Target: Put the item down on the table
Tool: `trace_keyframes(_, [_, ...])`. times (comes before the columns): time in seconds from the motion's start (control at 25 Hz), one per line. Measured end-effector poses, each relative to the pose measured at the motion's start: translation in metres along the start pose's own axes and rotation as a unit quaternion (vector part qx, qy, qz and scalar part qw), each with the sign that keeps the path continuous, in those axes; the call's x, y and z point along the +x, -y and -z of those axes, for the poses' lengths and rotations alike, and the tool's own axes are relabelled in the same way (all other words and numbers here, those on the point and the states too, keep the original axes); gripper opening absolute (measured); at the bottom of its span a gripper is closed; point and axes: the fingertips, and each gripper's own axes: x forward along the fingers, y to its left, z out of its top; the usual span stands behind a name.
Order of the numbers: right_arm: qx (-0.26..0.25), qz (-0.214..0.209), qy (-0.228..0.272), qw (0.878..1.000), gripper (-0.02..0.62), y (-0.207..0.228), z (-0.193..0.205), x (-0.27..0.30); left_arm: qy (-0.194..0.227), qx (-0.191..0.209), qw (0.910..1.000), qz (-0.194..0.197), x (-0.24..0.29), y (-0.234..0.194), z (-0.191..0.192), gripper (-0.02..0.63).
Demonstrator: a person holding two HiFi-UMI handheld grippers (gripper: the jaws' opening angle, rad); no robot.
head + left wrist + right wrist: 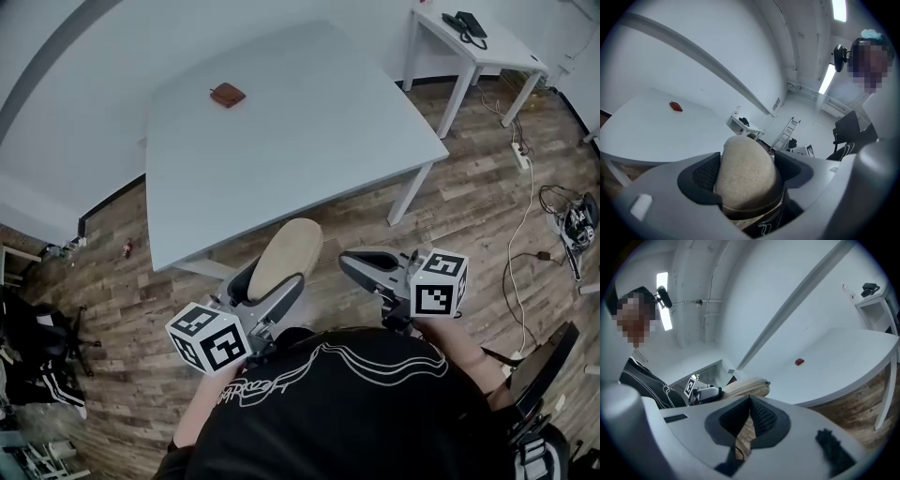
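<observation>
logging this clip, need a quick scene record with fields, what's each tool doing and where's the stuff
left tool: shut on pouch
pouch: beige, oval, held in the air on the person's side of the table
right tool: shut, nothing between its jaws
table: white, ahead of both tools
brown item: small, lying on the far part of the table
task state: pouch not yet set down

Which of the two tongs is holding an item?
The left tongs: they grip the beige pouch, whereas the right tongs are closed on nothing.
</observation>
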Motion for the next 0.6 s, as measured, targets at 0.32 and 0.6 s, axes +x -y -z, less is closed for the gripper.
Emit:
trace_keyframes(0.32, [-0.006,0.013,0.003,1.000,0.009,0.036,-0.031,0.022,-0.002,0.018,0.9998,0.004,0.032,-0.030,-0.031,0.369])
trace_keyframes(0.6, [0.000,0.034,-0.007,0.999,0.009,0.080,-0.060,0.065,-0.016,0.035,0.9992,0.013,0.065,-0.084,-0.069,0.370])
